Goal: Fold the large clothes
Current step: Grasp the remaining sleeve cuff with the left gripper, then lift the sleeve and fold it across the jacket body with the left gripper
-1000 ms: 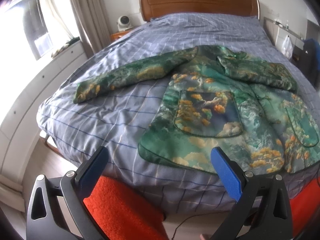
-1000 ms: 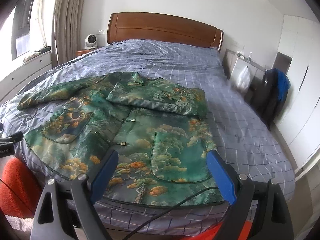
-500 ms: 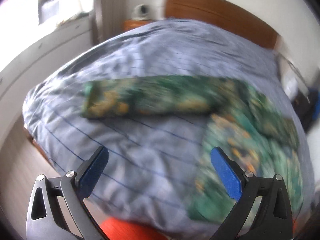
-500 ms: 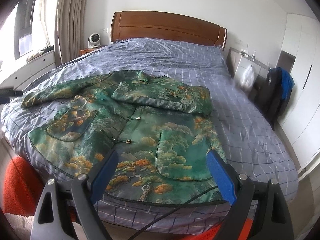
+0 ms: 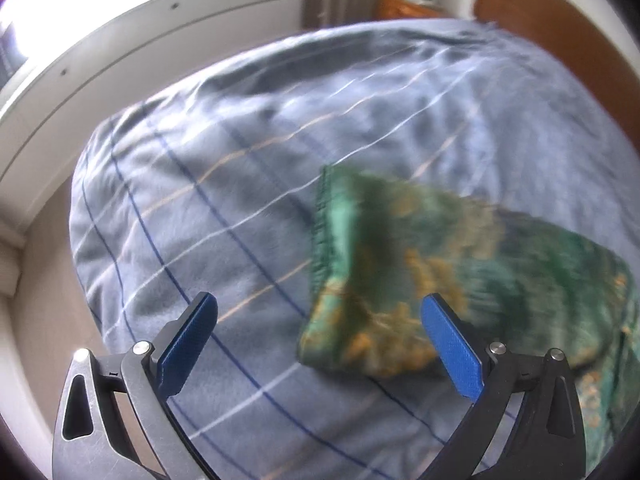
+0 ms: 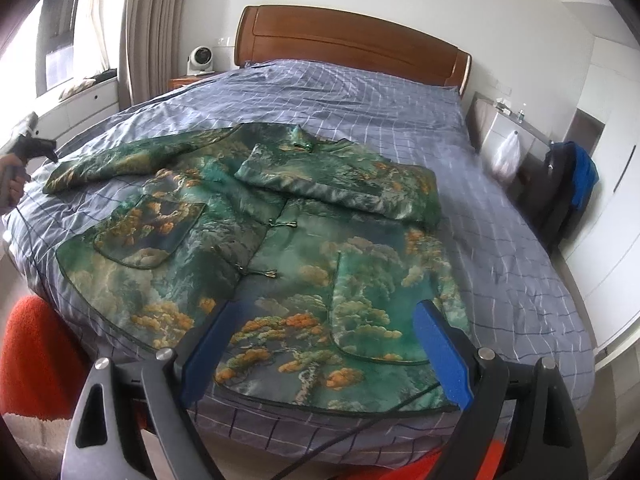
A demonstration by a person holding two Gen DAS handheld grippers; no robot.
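Left tongs [image 5: 318, 330], jaws spread wide and empty, hang just short of the cuff [image 5: 352, 276] of a green-and-gold brocade jacket [image 6: 260, 248] spread flat on the blue checked bed [image 6: 520, 248]. Right tongs [image 6: 320, 348], also agape, hover over its hem. Next move, likely: pinch the cuff and fold that sleeve across.

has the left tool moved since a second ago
Yes. The left tool has swung left and closed in on the jacket's outstretched sleeve cuff; the headboard has slid to the view's right edge.

A checked blue bedspread [image 6: 400, 116] covers a bed with a wooden headboard [image 6: 352, 52]; a white fan [image 6: 200, 60] sits beside it.
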